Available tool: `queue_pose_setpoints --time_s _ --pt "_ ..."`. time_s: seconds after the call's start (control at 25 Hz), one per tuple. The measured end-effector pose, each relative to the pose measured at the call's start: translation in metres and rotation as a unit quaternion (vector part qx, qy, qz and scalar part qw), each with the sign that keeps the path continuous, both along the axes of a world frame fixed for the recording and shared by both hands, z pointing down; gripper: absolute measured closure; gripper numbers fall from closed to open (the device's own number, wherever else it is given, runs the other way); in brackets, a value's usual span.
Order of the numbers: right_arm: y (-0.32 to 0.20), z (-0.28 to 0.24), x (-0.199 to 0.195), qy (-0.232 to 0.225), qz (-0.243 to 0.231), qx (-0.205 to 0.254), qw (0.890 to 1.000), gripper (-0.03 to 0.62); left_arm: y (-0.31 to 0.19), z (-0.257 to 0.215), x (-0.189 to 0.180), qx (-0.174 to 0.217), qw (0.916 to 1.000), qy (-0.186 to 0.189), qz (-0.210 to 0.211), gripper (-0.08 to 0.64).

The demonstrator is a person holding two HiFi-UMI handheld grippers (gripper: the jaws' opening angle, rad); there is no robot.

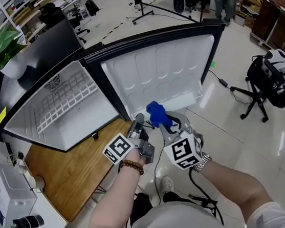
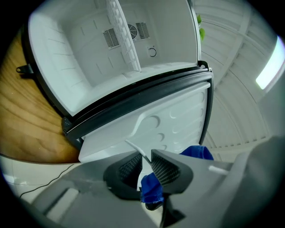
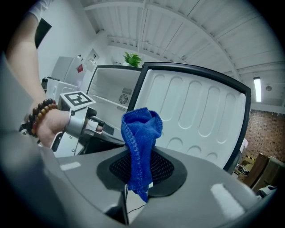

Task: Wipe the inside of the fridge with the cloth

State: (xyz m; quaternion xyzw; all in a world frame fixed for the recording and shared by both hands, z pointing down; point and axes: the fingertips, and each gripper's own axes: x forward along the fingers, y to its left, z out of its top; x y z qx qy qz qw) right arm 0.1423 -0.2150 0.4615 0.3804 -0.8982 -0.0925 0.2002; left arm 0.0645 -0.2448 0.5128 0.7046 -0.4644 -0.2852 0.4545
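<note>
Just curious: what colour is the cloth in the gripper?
Blue; the cloth shows best in the right gripper view.

Blue terry cloth [image 3: 141,133] is sticking up bunched, pinched between the jaws of the right gripper [image 3: 139,171], just before the open door [image 1: 163,72]. Small black-edged fridge with white plastic interior [image 1: 82,127] is standing on a wooden top [image 1: 72,171], door swung wide, white wire shelf [image 1: 66,102] inside.

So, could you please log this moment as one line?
right gripper: shut on blue cloth | left gripper: narrow gap, grip unclear | fridge door: open
</note>
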Motion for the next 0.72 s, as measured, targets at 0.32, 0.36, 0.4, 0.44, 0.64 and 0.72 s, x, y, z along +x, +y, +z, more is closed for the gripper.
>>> queue_pose_setpoints --time_s 0.32,0.36,0.4,0.44,0.64,0.72 --pt "-0.005 -0.013 -0.03 -0.023 -0.02 -0.021 0.999 0.522 -0.011 -0.011 -0.002 0.003 0.9999 0.017 0.002 0.5" --pt "-0.006 -0.013 -0.033 -0.025 -0.023 -0.026 0.999 0.522 -0.012 -0.013 -0.002 0.004 0.9998 0.017 0.002 0.501" --pt "-0.007 -0.012 -0.036 -0.026 -0.025 -0.03 0.999 0.522 -0.014 -0.014 -0.003 0.005 0.9998 0.018 0.002 0.502" --pt "-0.008 -0.011 -0.039 -0.026 -0.026 -0.034 0.999 0.522 -0.015 -0.014 -0.003 0.005 0.9998 0.019 0.003 0.501" --pt "-0.017 -0.003 -0.049 -0.023 -0.023 -0.061 0.998 0.522 -0.016 -0.014 -0.003 0.004 0.9998 0.021 0.004 0.503" --pt "-0.022 0.0 -0.047 -0.021 -0.014 -0.072 0.997 0.522 -0.016 -0.014 -0.003 0.004 0.9998 0.02 0.004 0.505"
